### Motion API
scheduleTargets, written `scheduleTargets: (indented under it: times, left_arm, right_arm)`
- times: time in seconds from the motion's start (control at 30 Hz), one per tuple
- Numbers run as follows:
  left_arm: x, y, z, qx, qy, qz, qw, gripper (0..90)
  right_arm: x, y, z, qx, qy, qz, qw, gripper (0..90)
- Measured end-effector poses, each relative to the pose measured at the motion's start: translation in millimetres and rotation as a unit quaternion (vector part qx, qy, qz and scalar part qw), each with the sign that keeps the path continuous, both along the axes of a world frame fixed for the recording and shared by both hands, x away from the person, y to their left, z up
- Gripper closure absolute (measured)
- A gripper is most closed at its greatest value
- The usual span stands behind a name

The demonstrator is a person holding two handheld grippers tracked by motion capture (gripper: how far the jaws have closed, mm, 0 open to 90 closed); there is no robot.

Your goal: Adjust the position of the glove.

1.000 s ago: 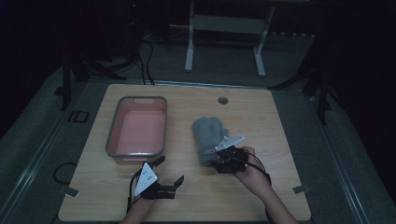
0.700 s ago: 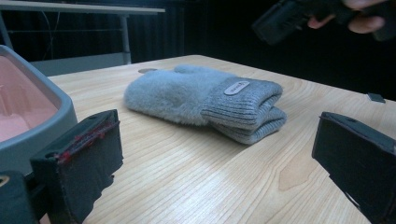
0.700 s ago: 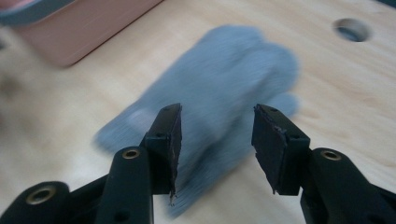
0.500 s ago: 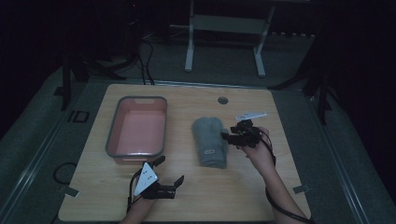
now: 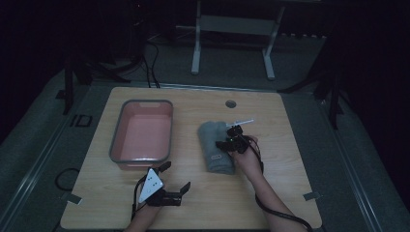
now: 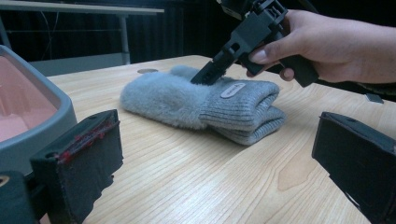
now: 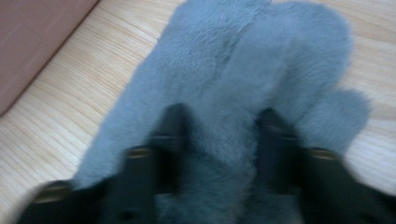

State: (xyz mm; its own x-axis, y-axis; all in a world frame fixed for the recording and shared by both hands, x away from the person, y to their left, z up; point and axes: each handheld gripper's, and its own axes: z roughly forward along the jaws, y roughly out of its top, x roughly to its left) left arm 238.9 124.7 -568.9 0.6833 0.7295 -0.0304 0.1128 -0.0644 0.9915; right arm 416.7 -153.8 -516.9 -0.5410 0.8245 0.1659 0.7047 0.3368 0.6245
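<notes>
Right gripper view: my right gripper [image 7: 219, 135] straddles the grey mitten pair [image 7: 243, 84] mid-table, near the right edge; its jaws have just been closing, fur bunched between them. Risk: catching one mitten only. Left gripper [image 5: 167, 186] idles, jaws wide.

Dark lab, bare wooden table [image 5: 290, 193], floor cables [image 5: 150, 58], metal stand [image 5: 232, 29]

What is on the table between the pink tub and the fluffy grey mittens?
Nothing: in the high view only bare wooden table lies between the pink tub and the grey mittens.
</notes>
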Motion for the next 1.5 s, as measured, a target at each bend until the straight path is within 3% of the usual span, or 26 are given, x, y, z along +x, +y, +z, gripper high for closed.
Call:
scheduleTargets:
  times: [0.03,0.1,0.2,0.3,0.5,0.7,0.8,0.93,1.1,1.3,1.43,1.5]
  left_arm:
    - [0.0,0.0,0.0,0.0,0.0,0.0,1.0,1.9]
    - [0.1,0.0,0.0,0.0,0.0,0.0,1.0,1.9]
    - [-0.1,0.1,0.0,0.0,-0.001,0.0,1.0,1.9]
    - [-0.2,0.0,0.0,0.0,-0.001,0.0,1.0,1.9]
    - [-0.2,-0.1,0.0,0.001,0.0,0.0,1.0,1.9]
    - [0.0,-0.3,0.1,0.002,0.001,0.0,1.0,1.9]
    - [0.2,-0.1,0.1,0.0,0.001,0.0,1.0,1.9]
    - [0.0,-0.1,0.0,0.001,0.001,0.0,1.0,1.9]
    - [0.0,-0.1,0.0,0.0,0.0,0.0,1.0,1.9]
    - [-0.2,-1.8,0.3,0.006,0.002,0.005,1.0,1.9]
    - [0.9,-7.0,2.3,0.036,0.022,0.013,0.999,1.9]
    - [1.3,-11.9,3.8,0.066,0.028,0.023,0.9972,1.9]
  right_arm:
    - [-1.9,1.6,0.2,0.001,-0.002,-0.004,1.0,74.7]
    - [-6.6,4.2,3.3,0.01,-0.008,-0.003,0.9999,80.5]
    - [-13.2,3.7,10.8,0.038,-0.021,-0.007,0.9991,81.8]
    - [-20.8,-2.2,21.3,0.075,-0.04,-0.021,0.9961,82.1]
    - [-31.6,-19.9,33.8,0.108,-0.066,-0.046,0.9909,82.0]
    - [-26.4,-34.0,19.6,0.114,-0.037,-0.062,0.9909,78.5]
    - [-25.4,-34.7,10.7,0.112,-0.016,-0.061,0.9918,72.8]
    - [-25.5,-35.3,-1.1,0.101,-0.005,-0.066,0.9927,62.5]
    - [-23.7,-42.0,0.5,0.092,-0.016,-0.071,0.993,49.3]
    - [-27.0,-48.4,12.8,0.075,-0.034,-0.047,0.9955,34.7]
    - [-35.0,-49.5,21.6,0.053,-0.048,-0.03,0.997,21.9]
    - [-37.9,-49.4,25.0,0.048,-0.051,-0.024,0.9972,13.1]
